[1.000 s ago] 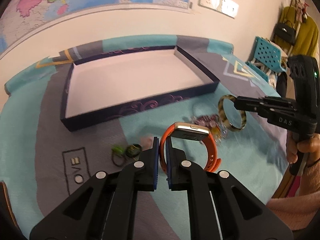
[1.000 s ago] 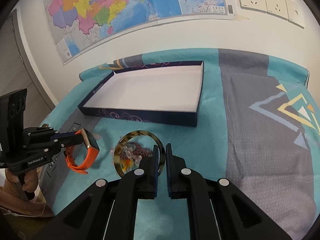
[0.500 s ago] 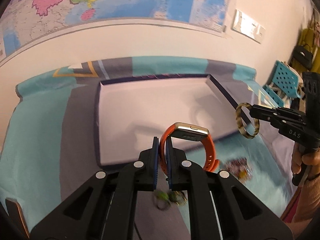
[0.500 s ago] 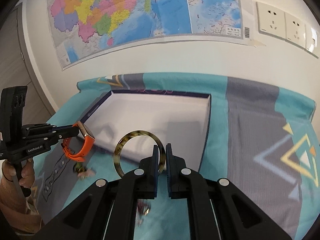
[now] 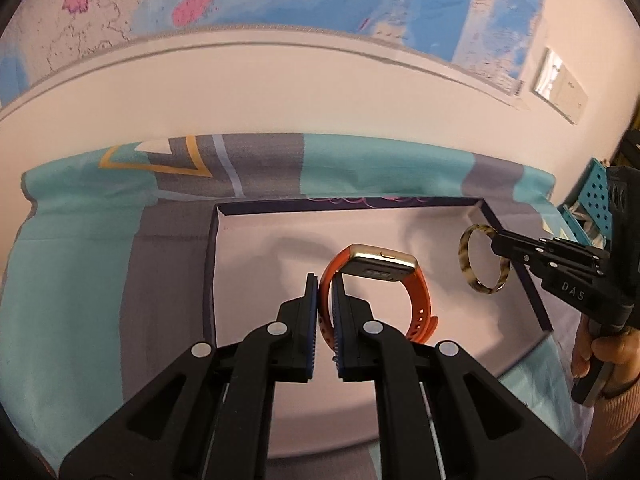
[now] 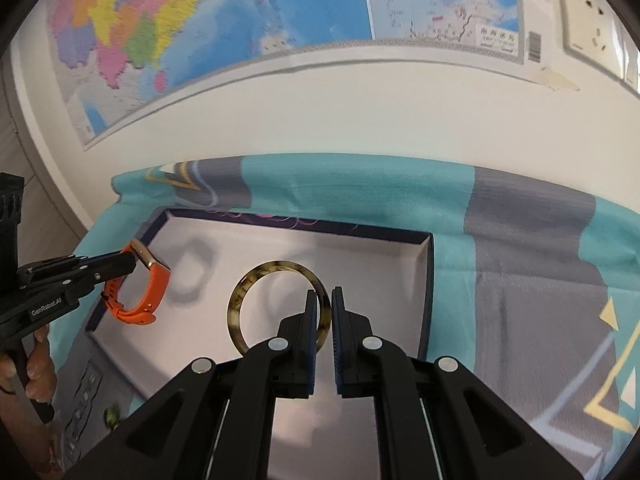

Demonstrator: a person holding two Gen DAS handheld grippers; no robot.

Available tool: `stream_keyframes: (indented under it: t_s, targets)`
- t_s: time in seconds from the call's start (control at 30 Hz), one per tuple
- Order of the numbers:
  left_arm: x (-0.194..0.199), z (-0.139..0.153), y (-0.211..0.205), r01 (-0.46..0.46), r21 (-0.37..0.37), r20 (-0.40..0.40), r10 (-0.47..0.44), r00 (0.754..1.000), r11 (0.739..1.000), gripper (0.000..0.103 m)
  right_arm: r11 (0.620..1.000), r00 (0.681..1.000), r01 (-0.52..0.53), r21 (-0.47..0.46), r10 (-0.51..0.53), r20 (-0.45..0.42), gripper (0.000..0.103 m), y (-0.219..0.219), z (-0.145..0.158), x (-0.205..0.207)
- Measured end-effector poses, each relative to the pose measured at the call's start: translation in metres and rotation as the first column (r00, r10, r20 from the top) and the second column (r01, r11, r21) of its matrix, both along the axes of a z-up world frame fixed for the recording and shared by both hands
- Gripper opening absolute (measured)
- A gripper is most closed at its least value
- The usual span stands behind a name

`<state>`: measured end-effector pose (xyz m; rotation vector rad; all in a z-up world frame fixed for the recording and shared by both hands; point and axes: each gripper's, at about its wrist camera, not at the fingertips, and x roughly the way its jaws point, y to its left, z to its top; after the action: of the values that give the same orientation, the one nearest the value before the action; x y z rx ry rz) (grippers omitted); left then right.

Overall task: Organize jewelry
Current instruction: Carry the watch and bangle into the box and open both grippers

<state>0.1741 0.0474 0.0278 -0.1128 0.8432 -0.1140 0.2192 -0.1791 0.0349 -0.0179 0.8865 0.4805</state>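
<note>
A world map [image 6: 224, 20] and a wall socket [image 6: 592, 20] hang on the wall behind the tabletop, which is covered by a teal and grey patterned cloth [image 6: 360, 188]. A shallow dark-walled tray [image 6: 426, 292] with a pale floor lies on the cloth near its back edge, with nothing between it and either tool. Over the tray's left side, the left hand-held gripper [image 5: 325, 280] is clamped on the strap of an orange smartwatch [image 5: 416, 292], which hangs clear above the tray floor with its gold case uppermost. Over the tray's right side, the right hand-held gripper [image 6: 324, 300] is pinched on the rim of a tortoiseshell bangle [image 6: 240, 300], held upright in the air. At the cloth's front left corner lies a small green item [image 6: 112, 416], too blurred to name
</note>
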Motion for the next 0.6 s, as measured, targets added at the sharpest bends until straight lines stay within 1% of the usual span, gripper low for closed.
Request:
stream_keyframes:
  t_s: [0.4, 0.53, 0.6]
  targets:
    - [0.045, -0.024, 0.004, -0.058, -0.01, -0.083, 0.057, 0.995, 0.998, 0.008, 0.997, 0.997, 0.034, -0.072, -0.039, -0.068, 0.006, 0.024, -0.021, 0.043]
    - [0.056, -0.026, 0.002, -0.081, 0.0, -0.099, 0.08, 0.992, 0.997, 0.008, 0.992, 0.997, 0.031, -0.126, -0.04, -0.065, 0.006, 0.029, -0.021, 0.047]
    - [0.062, -0.028, 0.0, -0.09, 0.001, -0.11, 0.089, 0.99, 0.996, 0.008, 0.991, 0.997, 0.031, -0.129, -0.04, -0.073, 0.005, 0.03, -0.021, 0.05]
